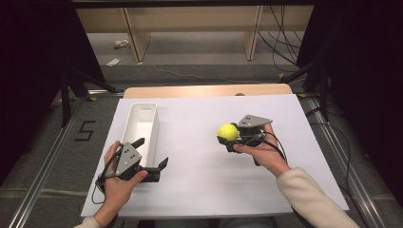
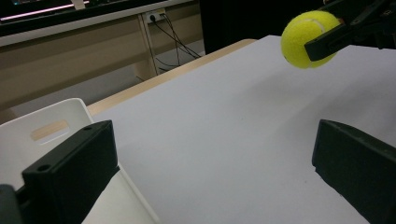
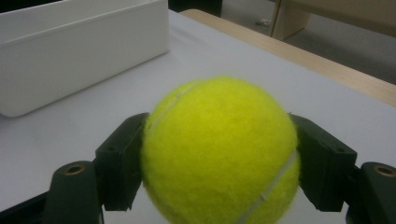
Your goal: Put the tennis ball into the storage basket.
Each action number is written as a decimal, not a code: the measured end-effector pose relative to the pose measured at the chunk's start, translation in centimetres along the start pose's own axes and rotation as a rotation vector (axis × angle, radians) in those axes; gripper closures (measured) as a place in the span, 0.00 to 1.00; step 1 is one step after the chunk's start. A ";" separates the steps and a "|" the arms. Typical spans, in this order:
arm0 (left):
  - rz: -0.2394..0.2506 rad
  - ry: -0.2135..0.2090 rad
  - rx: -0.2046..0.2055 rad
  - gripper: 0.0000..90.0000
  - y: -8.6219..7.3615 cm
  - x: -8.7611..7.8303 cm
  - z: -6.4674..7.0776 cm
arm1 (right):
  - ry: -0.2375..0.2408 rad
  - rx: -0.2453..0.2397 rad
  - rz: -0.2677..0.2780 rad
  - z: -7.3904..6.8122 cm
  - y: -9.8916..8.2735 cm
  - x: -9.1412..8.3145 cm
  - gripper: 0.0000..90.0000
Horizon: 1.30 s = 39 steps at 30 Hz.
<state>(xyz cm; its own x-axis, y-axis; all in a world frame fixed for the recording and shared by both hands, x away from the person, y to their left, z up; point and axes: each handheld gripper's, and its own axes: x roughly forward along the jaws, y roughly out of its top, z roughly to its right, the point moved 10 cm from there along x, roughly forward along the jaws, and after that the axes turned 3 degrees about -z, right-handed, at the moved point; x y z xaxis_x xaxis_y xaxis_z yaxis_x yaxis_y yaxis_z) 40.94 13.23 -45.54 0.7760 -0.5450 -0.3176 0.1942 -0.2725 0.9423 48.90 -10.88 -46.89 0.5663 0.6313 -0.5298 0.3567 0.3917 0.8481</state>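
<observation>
While the person's right hand (image 1: 263, 153) holds it above the white board, the right gripper (image 1: 227, 138) is pinching a yellow tennis ball (image 1: 228, 131) between its two black jaws. In the right gripper view the tennis ball (image 3: 219, 151) sits squarely in the grip, one jaw pressed to its flank at nine o'clock and the other at three o'clock, with the white seam curving across its top left and lower right. Seen from the high view, the ball juts out at about ten o'clock from the hand, past the grey three-cornered plate (image 1: 254, 120), and it lies just right of the middle of the white board (image 1: 199, 161). In the left gripper view the tennis ball (image 2: 308, 38) hangs clear above the board at one o'clock, with a faint shadow below it.

The left gripper (image 1: 152, 159) rests low near the board's left edge, its jaws spread wide and holding nothing; in the left gripper view bare board shows between them. The long white bin (image 1: 141, 127) lies at twelve o'clock from the left hand (image 1: 119, 183), well apart from the ball, which stands at about three o'clock from the bin. One jaw of the left gripper overlaps the bin's near end in the left gripper view; whether it touches the white bin (image 2: 37, 135) I cannot tell.
</observation>
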 end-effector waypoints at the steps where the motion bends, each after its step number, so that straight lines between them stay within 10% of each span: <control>1: 0.000 -0.001 0.000 0.00 0.0 0.0 0.0 | 0.000 0.001 0.000 0.0 0.0 0.0 0.30; 39: 0.002 -0.004 -0.001 0.00 0.1 0.1 0.1 | 0.012 0.002 0.013 -0.2 0.9 0.5 0.30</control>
<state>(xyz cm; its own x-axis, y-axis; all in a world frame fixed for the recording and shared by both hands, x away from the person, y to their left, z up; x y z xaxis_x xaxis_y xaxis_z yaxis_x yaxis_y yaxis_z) 40.92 13.06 -45.51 0.7740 -0.5489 -0.3157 0.1927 -0.2706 0.9432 49.33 -10.10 -46.41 0.5617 0.6447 -0.5185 0.3507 0.3821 0.8550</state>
